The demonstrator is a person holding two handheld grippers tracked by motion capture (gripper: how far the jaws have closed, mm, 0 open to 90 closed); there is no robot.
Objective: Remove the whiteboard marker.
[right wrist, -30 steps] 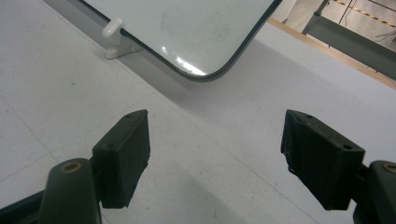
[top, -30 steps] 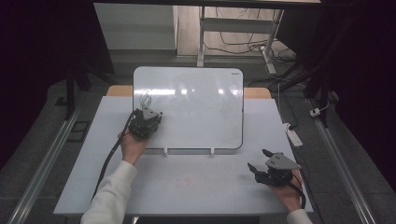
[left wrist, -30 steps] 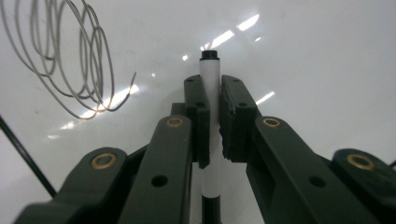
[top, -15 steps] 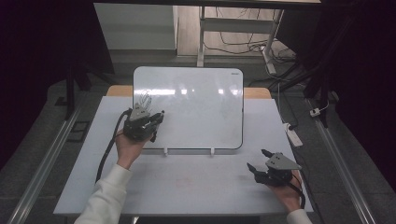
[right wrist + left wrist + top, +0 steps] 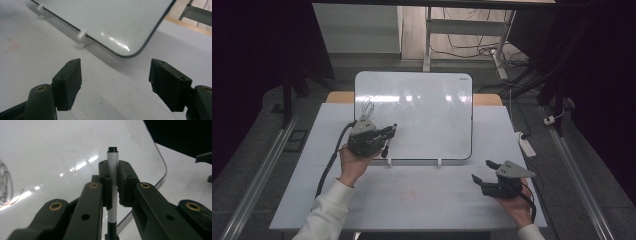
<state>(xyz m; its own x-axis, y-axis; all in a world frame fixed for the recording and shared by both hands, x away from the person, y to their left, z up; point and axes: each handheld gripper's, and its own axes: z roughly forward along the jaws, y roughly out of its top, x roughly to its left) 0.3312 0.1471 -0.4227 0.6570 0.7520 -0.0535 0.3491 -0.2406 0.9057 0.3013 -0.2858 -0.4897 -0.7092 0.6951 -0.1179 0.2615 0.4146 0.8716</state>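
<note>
A whiteboard [image 5: 422,115] stands tilted on the white table [image 5: 412,195], with a thin scribble [image 5: 368,106] near its upper left corner. My left gripper [image 5: 384,136] hovers over the board's lower left part, shut on a white marker [image 5: 388,141] with black ends. In the left gripper view the marker [image 5: 112,170] stands upright, clamped between the pads [image 5: 125,182], above the glossy whiteboard [image 5: 50,157]. My right gripper [image 5: 484,171] rests low at the table's front right, open with nothing between its jaws. Its own view shows the right gripper [image 5: 117,80] facing the whiteboard's lower corner [image 5: 130,52].
Small white pegs [image 5: 81,35] prop up the board's near edge. A wooden strip [image 5: 487,99] shows behind the board. A power strip [image 5: 527,146] lies on the floor to the right of the table. Bare table surface [image 5: 30,50] stretches between the two hands.
My left gripper has shifted a little right and toward the board's near edge with the marker still in it, and has turned. The right gripper has stayed put.
</note>
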